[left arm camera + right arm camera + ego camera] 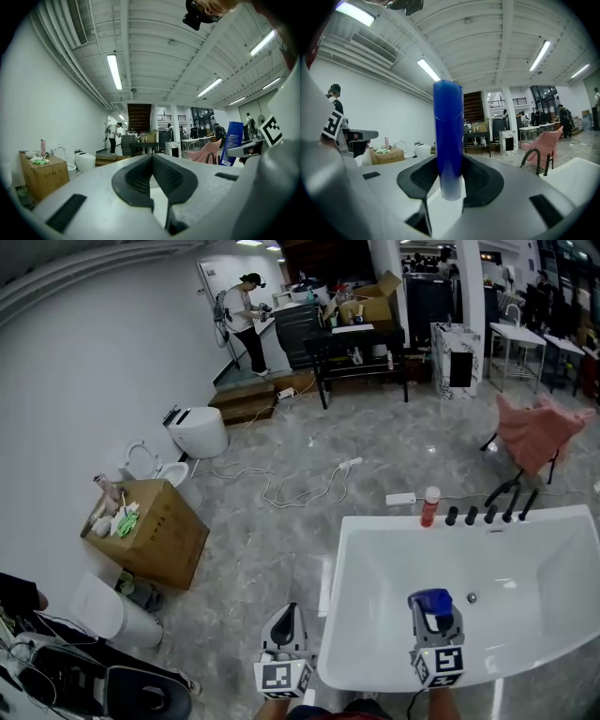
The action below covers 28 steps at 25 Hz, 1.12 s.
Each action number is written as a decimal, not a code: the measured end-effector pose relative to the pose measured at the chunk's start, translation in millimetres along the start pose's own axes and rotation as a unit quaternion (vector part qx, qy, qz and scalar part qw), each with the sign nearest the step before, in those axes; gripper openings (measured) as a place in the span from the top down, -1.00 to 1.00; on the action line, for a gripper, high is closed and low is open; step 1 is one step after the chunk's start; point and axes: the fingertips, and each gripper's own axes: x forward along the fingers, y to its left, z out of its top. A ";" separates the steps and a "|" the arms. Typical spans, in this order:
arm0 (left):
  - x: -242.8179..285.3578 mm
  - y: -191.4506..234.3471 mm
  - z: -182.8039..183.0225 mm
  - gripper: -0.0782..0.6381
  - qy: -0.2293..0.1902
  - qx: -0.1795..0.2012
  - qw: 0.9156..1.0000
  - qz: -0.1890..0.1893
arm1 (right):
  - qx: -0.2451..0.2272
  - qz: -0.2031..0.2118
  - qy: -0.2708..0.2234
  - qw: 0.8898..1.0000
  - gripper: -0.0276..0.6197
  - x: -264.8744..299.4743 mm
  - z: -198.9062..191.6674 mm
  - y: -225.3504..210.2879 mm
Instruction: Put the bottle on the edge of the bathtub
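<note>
My right gripper [432,607] hangs over the near part of the white bathtub [375,526] and is shut on a tall blue bottle [430,599]. In the right gripper view the blue bottle [448,126] stands upright between the dark pads [480,180] of the right gripper [450,164]. My left gripper [289,613] is just outside the tub's left rim, jaws shut with nothing in them. In the left gripper view, the left gripper [152,159] points at the room, and the blue bottle [232,143] shows at the right.
A red bottle with a white cap [430,506] and a row of black tap handles [487,514] stand on the tub's far edge. A cardboard box [155,532], a white bin [101,611], a toilet [200,430] and a floor cable [309,486] lie left; a pink chair [539,432] stands right.
</note>
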 end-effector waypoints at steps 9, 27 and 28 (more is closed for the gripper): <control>39.9 -20.3 -4.2 0.77 -0.007 0.018 0.999 -0.029 | 0.005 -0.014 -0.018 1.000 0.45 23.8 0.1 -24.3; 210.1 32.0 -18.6 0.77 -0.021 0.001 0.989 -0.148 | -0.007 -0.126 0.012 0.992 0.45 141.3 -0.8 -25.0; 220.4 37.2 -19.3 0.77 -0.019 -0.005 0.988 -0.152 | -0.008 -0.128 0.015 0.992 0.45 151.0 1.0 -23.8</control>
